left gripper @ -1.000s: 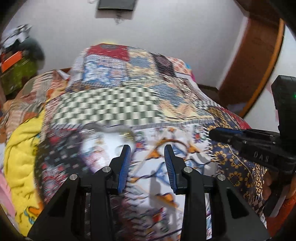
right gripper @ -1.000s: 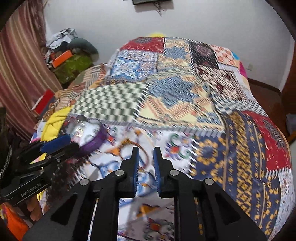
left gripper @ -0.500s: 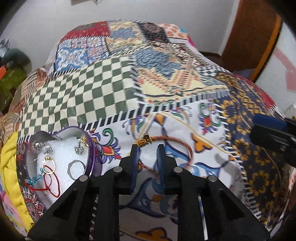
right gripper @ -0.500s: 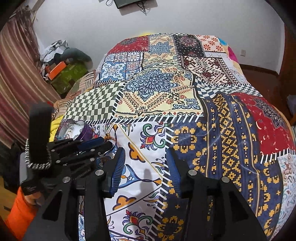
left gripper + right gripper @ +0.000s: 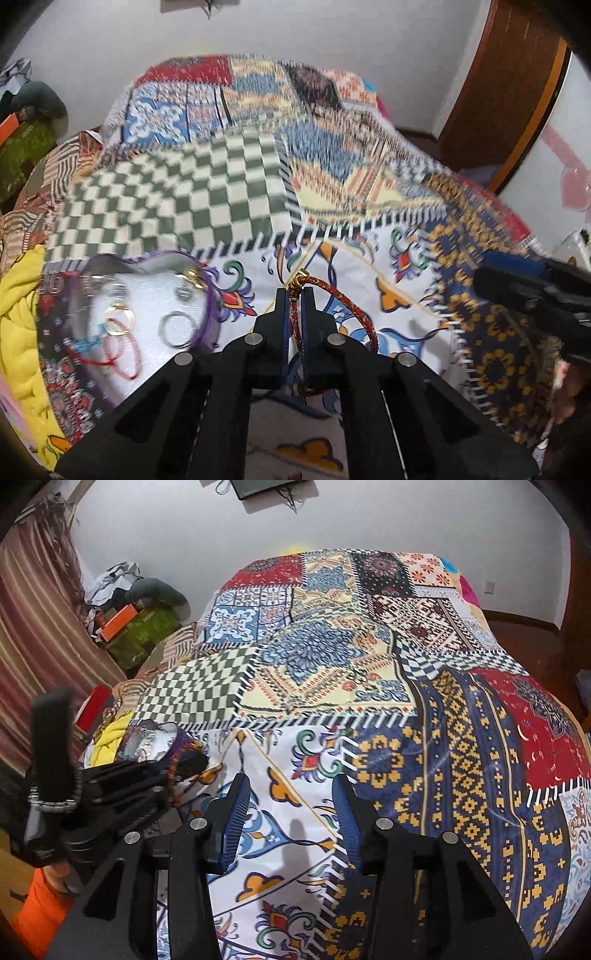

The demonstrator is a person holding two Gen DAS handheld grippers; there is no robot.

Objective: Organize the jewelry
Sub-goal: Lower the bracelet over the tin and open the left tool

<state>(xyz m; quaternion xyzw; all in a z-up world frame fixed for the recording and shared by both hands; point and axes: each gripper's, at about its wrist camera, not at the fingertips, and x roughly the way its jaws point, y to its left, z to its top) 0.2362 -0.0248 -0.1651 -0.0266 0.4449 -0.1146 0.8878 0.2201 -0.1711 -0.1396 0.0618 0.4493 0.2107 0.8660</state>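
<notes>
The left claw [image 5: 294, 295] is now closed on the red-and-gold braided cord bracelet [image 5: 364, 315]. Half a second ago its fingers stood over the cord with a narrow gap; now they pinch the cord just below its gold clasp, and the rest of the loop curves away to 4 o'clock and back under the claw. The view is blurred by motion, so I judge that the bracelet is being lifted from the patchwork bed cover [image 5: 369, 266], though I cannot tell if the whole loop is free of it.

At 9 o'clock from the left claw, quite near, lies the purple-rimmed heart-shaped jewelry box with white lining [image 5: 147, 295], which already carries rings and a thin red string. This is probably where the bracelet must go.

The right claw [image 5: 291, 814] is wide open and empty above the bed cover, wider than before, well apart at 3 o'clock.
</notes>
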